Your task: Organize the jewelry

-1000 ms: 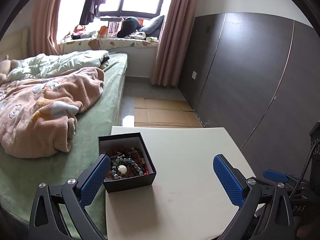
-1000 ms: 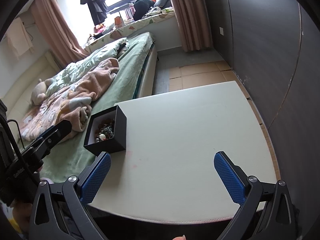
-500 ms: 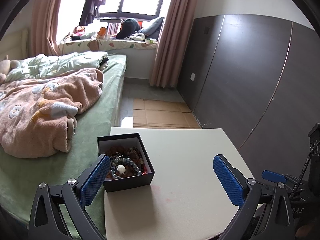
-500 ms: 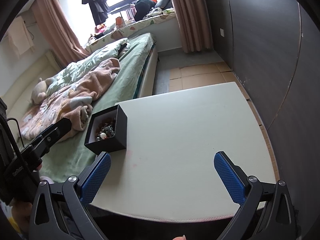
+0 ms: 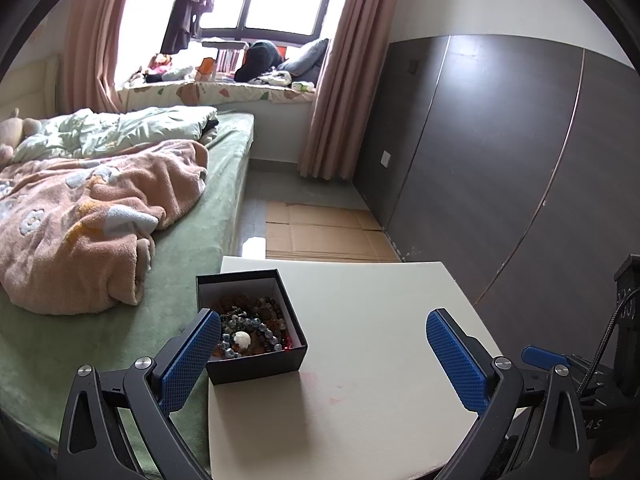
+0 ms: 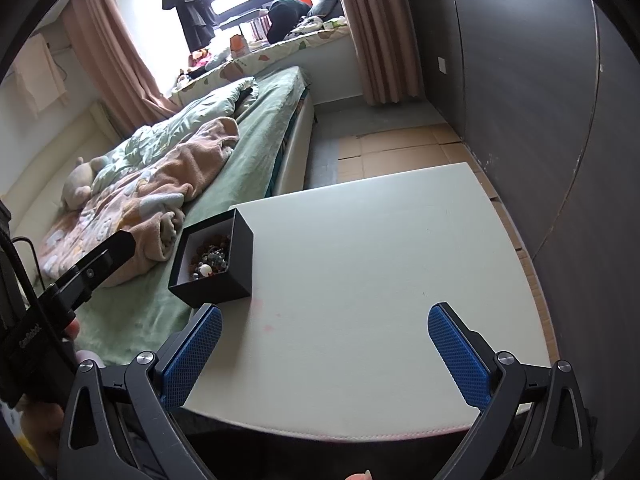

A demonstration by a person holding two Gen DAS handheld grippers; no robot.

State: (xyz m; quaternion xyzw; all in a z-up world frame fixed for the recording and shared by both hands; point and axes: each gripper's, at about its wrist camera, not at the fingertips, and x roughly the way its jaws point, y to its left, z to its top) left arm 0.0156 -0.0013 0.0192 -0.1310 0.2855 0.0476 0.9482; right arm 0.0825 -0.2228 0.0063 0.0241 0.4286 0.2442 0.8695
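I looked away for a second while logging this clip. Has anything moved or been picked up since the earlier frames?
Almost nothing. The left gripper has crept slightly toward the box; nothing was grasped or released. The right gripper is where it was, both have jaws open, and the box sits unmoved at the table's bed-side edge.

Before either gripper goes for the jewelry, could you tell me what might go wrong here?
1. The black box sits at the white table edge beside the bed; a nudge from the left gripper could tip it off.
2. The beaded jewelry lies in a tangled heap, so pulling one strand may drag others out.
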